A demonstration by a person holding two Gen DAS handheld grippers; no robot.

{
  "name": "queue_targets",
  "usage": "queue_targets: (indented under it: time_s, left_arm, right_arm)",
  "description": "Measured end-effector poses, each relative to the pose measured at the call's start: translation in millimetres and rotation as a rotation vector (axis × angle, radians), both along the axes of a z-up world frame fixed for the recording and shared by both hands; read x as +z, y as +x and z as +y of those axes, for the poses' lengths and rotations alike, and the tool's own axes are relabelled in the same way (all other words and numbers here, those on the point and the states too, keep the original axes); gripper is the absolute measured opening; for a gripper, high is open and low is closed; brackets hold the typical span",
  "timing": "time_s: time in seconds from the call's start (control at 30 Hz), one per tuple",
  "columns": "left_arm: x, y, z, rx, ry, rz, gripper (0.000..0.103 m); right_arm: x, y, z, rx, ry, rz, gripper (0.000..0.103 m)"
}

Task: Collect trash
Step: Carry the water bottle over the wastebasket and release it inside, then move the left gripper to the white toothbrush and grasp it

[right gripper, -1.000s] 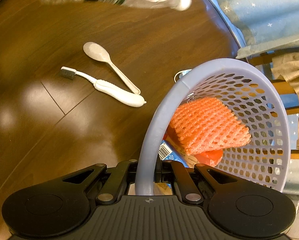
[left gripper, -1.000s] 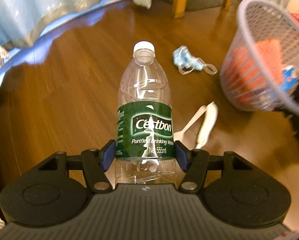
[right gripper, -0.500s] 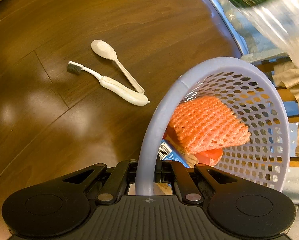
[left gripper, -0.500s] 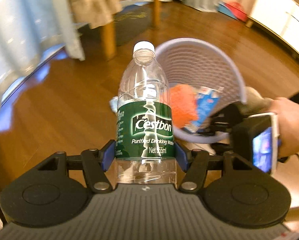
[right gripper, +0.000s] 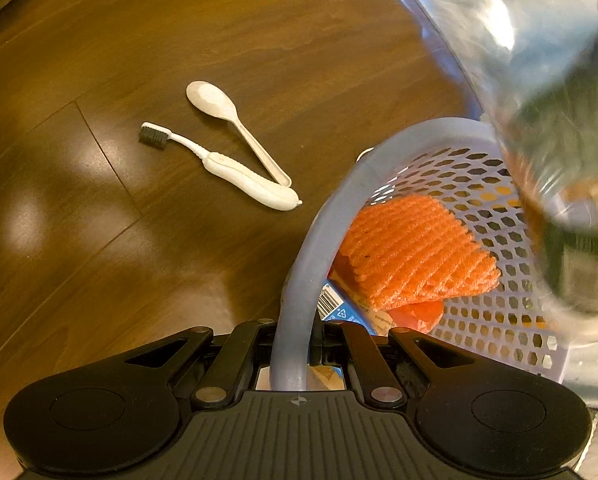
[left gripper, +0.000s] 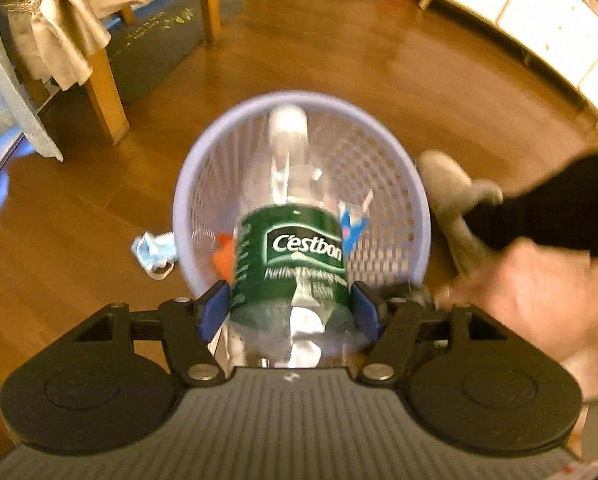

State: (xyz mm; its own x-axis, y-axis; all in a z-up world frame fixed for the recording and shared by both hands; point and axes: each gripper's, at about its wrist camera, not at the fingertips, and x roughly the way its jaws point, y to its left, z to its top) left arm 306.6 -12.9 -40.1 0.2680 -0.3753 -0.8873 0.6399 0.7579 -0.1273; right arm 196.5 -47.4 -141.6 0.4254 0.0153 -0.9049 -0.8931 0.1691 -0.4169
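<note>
**Bottle over the basket**

Bottle [left gripper: 289, 256] sits blurred between the left hand-held gripper [left gripper: 289, 312], whose jaws have just been widening, pointing steeply down over the lavender basket [left gripper: 203, 184]. The right hand-held gripper [right gripper: 295, 344] is clenched on the basket rim, tilted steeply down.

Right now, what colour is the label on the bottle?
Dark green with white lettering, on the bottle; it shows best in the left wrist view.
</note>
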Motion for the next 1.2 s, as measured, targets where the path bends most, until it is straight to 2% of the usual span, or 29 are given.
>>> queue_targets:
  time_s: [0.17, 0.63, 1.03, 1.2]
  left_arm:
    - [12, 15, 6, 0.097, -0.079, -0.067, 0.067]
    - [10, -27, 87, 0.350, -0.091, -0.151, 0.067]
    - [-6, -37, 103, 0.385, -0.070, -0.154, 0.067]
    - [-11, -38, 105, 0.398, -0.062, -0.158, 0.071]
  right_arm:
    - [1, 2, -2, -0.011, 0.008, 0.003, 0.000]
    - [0, 2, -3, -0.012, 0.014, 0.005, 0.000]
    - [1, 2, -3, -0.016, 0.012, 0.004, 0.000]
    - [1, 3, -4, -0.018, 0.014, 0.006, 0.000]
